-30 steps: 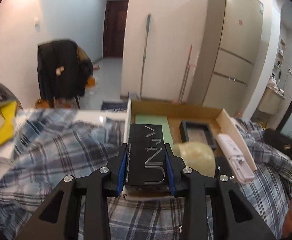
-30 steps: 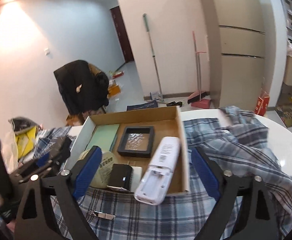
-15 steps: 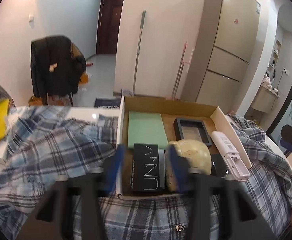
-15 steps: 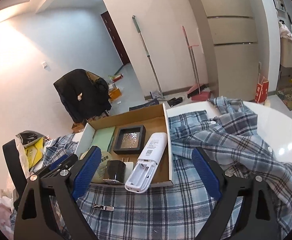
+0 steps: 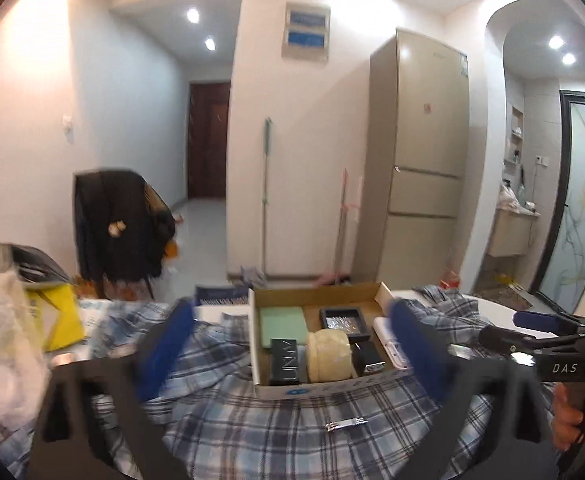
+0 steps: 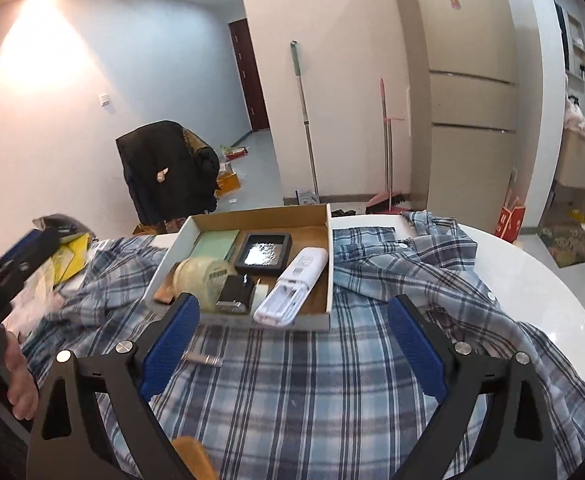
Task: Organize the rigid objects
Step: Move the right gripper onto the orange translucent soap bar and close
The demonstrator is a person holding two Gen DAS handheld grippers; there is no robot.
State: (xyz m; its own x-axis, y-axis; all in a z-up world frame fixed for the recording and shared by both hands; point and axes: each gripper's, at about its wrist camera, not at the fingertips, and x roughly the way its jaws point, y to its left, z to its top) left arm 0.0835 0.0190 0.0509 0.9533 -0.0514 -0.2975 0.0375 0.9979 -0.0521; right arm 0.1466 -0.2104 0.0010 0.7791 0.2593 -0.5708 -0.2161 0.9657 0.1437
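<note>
Now w/ the black box (image 5: 287, 361) lying in the cardboard tray (image 5: 319, 385), left hand-held gripper (image 5: 292, 346) opening, empty, right hand-held gripper (image 6: 292, 342) too: pull back clear, then approach the metal clip (image 5: 345, 425) square.

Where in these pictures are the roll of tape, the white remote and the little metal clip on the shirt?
Roll of tape (image 5: 328, 354): left wrist view, on its pale curved side.
White remote (image 6: 294, 286): right wrist view, on the middle of its back.
Metal clip (image 5: 345, 424): left wrist view, on the middle of the clip.
</note>
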